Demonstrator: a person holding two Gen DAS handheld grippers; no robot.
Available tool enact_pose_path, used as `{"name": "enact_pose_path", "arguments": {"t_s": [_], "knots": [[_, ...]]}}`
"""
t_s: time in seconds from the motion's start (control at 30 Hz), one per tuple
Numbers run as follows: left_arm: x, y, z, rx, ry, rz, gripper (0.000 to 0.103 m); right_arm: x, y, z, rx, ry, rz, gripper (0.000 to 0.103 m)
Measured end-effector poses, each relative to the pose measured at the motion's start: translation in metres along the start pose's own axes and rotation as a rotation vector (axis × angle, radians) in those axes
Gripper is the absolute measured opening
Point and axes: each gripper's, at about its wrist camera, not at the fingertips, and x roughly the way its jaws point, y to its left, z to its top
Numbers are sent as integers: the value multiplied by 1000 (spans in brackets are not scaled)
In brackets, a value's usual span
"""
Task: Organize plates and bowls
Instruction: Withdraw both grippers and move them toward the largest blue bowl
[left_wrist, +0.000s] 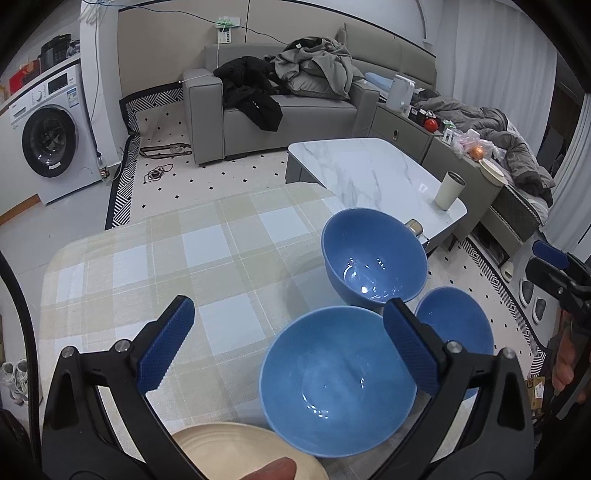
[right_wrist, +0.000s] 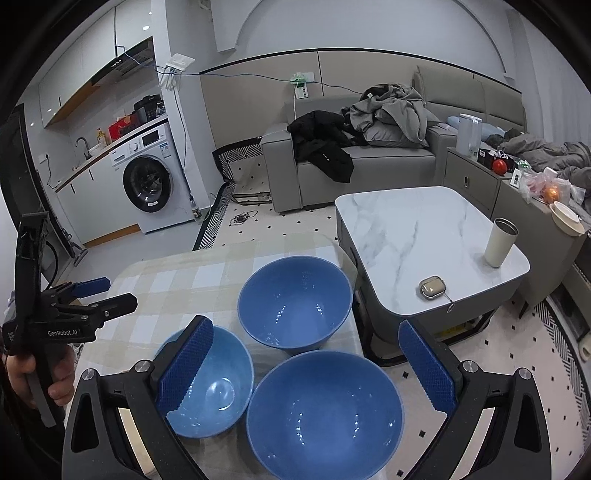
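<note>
Bowls, left wrist view: three blue, clustered at the right end of the checked surface (left_wrist: 184, 251).
Landmark: nearest bowl (left_wrist: 338, 384), upright, mouth up.
Far bowl (left_wrist: 373, 254): just beyond the nearest bowl, rims close; contact not clear.
Small bowl (left_wrist: 456, 321): right of the nearest bowl, partly hidden behind a claw finger.
Cream plate (left_wrist: 236, 452): just left of and below the nearest bowl, at the bottom edge, partly cut off.
Left claw (left_wrist: 288, 350): spread wide, empty; right finger over the nearest bowl's right rim, left finger over bare cloth well left of it.
Direction from left claw: nearest bowl ahead and off to the right of centre.
Right claw from this view (left_wrist: 554, 266): at the far right edge, right of the small bowl; opening hard to judge here.

Bowls, right wrist view: same three, seen from the other side.
Landmark: largest near bowl (right_wrist: 325, 415), almost centred between the fingers, low in view.
Left-hand bowl (right_wrist: 214, 384): just left of the landmark, partly behind the left finger.
Far bowl (right_wrist: 294, 301): just beyond the landmark, near the surface's back edge.
Right claw (right_wrist: 306, 369): spread wide, empty.
Left claw from this view (right_wrist: 105, 293): well left of the landmark, above the cloth, slightly parted, empty.
Judgement: right claw better lined up on its near bowl; round bowls, so no long axis, rim grip likely for nesting.
</note>
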Motion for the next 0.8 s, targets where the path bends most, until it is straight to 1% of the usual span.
{"name": "enact_pose_path", "arguments": {"t_s": [0.5,0.57,0.63,0.7,0.8], "knots": [[82,-16,27,10,81,-33,102,56,-31,9,44,65,-16,102],[93,-16,29,11,93,-39,99,65,-35,10,49,78,-17,102],[104,-17,32,12,106,-50,92,75,-36,11,47,92,-20,102],[116,-18,33,15,117,-56,88,83,-37,12,44,104,-21,102],[129,-22,34,24,132,-58,88,94,-40,12,43,120,-20,102]]}}
